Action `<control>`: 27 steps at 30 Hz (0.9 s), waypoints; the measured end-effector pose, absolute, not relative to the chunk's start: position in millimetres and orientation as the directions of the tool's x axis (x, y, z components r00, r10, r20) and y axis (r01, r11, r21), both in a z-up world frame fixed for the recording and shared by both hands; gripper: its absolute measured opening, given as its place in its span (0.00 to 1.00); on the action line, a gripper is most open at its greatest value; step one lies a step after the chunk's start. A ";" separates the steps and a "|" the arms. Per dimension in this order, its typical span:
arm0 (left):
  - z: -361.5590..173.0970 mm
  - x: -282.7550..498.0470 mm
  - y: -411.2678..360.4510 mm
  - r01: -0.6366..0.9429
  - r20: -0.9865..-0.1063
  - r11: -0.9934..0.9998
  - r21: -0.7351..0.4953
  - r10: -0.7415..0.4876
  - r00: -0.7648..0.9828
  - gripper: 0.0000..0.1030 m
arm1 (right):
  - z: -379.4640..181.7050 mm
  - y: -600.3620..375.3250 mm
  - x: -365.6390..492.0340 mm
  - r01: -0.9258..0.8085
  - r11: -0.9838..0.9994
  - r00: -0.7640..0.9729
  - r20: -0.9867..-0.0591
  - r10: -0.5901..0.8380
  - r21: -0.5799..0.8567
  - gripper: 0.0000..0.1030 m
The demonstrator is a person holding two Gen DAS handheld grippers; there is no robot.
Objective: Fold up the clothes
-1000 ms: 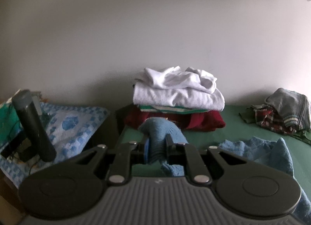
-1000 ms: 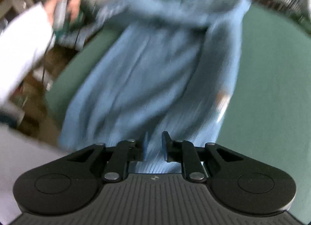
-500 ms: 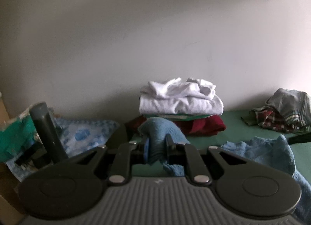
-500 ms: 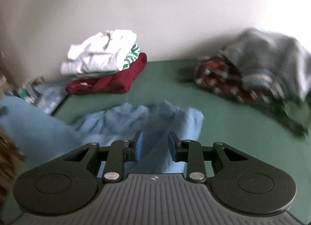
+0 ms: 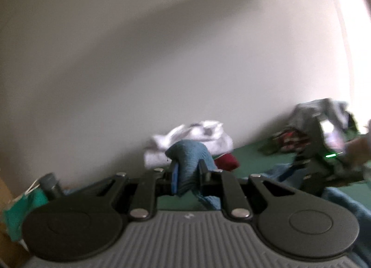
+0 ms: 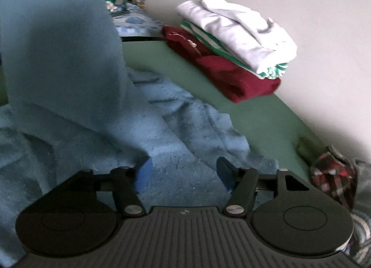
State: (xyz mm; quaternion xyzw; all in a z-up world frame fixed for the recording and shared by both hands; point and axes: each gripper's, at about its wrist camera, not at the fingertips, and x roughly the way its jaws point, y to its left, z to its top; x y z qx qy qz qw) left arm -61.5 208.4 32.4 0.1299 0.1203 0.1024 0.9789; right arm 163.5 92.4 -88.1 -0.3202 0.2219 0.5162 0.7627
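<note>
My left gripper [image 5: 187,170] is shut on a fold of the light blue knit garment [image 5: 188,154] and holds it raised. In the right wrist view the same blue garment [image 6: 176,133] lies crumpled on the green surface [image 6: 266,115], with one part hanging up at the left [image 6: 60,43]. My right gripper [image 6: 183,173] is open and empty, just above the blue cloth. The right gripper and the hand holding it also show blurred in the left wrist view [image 5: 320,159].
A stack of folded clothes, white [image 6: 238,27] over green-striped over dark red [image 6: 222,68], lies against the wall. A heap of unfolded plaid and grey clothes [image 6: 336,180] lies at the right. A blue-patterned cloth and clutter [image 6: 132,20] are at the far left.
My right gripper has opened wide, let go of the blue garment and come down close over it. My left gripper has tilted up and lifted its held fold higher.
</note>
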 end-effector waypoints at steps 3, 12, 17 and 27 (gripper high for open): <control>37.4 -71.8 191.1 -0.049 -0.221 0.964 0.261 0.109 0.969 0.15 | -91.6 92.3 174.8 -0.944 0.272 0.325 -0.675 0.662 -0.188 0.65; 44.0 -70.6 182.1 0.142 -0.272 0.966 0.215 -0.080 0.959 0.14 | -100.0 100.1 191.8 -0.935 0.351 0.305 -0.636 0.709 -0.058 0.54; 41.9 -70.9 191.0 0.179 -0.295 0.958 0.225 -0.108 0.949 0.15 | -98.8 111.8 184.8 -0.939 0.338 0.298 -0.651 0.698 -0.066 0.07; 30.1 -57.0 242.1 -0.050 -0.289 0.982 0.180 0.102 0.952 0.14 | -66.5 100.9 186.3 -0.896 0.423 0.413 -0.610 0.676 -0.138 0.00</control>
